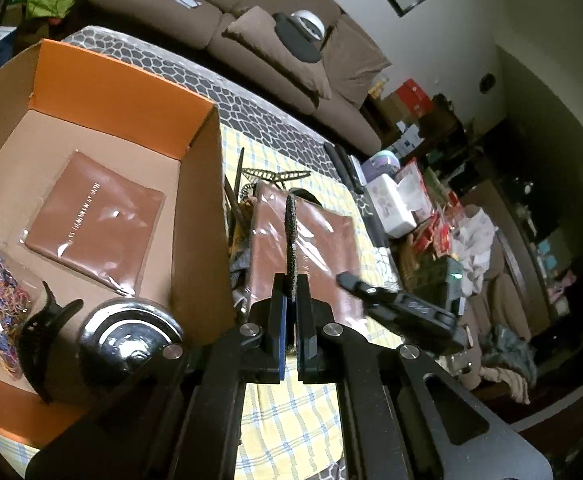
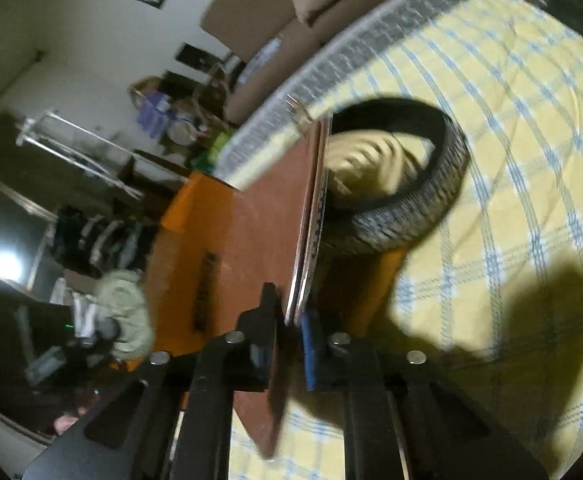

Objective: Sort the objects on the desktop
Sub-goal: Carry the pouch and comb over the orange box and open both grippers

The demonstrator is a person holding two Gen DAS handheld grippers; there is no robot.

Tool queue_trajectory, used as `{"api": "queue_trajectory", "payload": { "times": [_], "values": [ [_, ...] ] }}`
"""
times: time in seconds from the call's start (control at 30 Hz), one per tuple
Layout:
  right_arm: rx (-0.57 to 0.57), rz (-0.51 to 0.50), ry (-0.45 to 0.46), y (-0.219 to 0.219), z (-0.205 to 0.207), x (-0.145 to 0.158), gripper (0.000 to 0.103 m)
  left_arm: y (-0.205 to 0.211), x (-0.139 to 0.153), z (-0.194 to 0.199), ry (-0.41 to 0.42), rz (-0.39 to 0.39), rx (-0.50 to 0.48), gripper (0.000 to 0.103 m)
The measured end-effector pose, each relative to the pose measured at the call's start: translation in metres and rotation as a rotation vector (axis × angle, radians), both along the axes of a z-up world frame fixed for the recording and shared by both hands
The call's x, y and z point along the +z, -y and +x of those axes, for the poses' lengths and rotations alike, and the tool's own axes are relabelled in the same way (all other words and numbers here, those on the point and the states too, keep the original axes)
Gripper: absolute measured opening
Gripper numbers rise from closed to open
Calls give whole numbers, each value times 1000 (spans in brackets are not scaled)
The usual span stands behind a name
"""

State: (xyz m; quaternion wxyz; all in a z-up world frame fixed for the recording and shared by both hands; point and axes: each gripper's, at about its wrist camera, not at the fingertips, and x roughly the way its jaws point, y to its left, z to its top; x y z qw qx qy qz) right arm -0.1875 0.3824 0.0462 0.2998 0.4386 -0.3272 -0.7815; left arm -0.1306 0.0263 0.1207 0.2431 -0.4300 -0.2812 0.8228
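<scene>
Bench (image 1: 291, 420) first, under a yellow check cloth, with the orange box (image 1: 195, 208) on its left side. One brown packet is already lying flat in there, along with a bag of bands, a black clip and a shiny round thing.

Now the packet (image 2: 267, 220) I'm sorting. It's a flat brown slab in clear film, just right of the box wall, lifted edge-on, and my right tool (image 2: 291, 312) is clamped on its near corner. It looks thin and light and stiff enough to hold its plane. That film will be slick, though, and a corner pinch lets it swing. I reckon a hold deeper in from the edge would be steadier, and the faces are the only thing to pinch.

Just past it on the right a ribbed grey band (image 2: 411, 200) lies on the cloth. It looks soft and hoop-shaped, so take it across the rim.

Smallest is a dark, gritty strip (image 1: 290, 232) standing upright in my left tool (image 1: 290, 292), jaws shut on its lower end. It's narrow and probably bendy, so hold it low. Whether it's that band seen on edge, I can't tell.
</scene>
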Motion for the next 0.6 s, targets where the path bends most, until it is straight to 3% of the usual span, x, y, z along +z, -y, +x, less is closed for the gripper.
{"api": "queue_trajectory", "payload": {
  "times": [0.27, 0.6],
  "values": [
    [-48, -77, -139, 14, 9, 67, 6, 27, 6, 2, -15, 18, 52, 3],
    [-71, -133, -187, 54, -1, 104, 6, 92, 9, 8, -37, 32, 161, 3]
  ]
}}
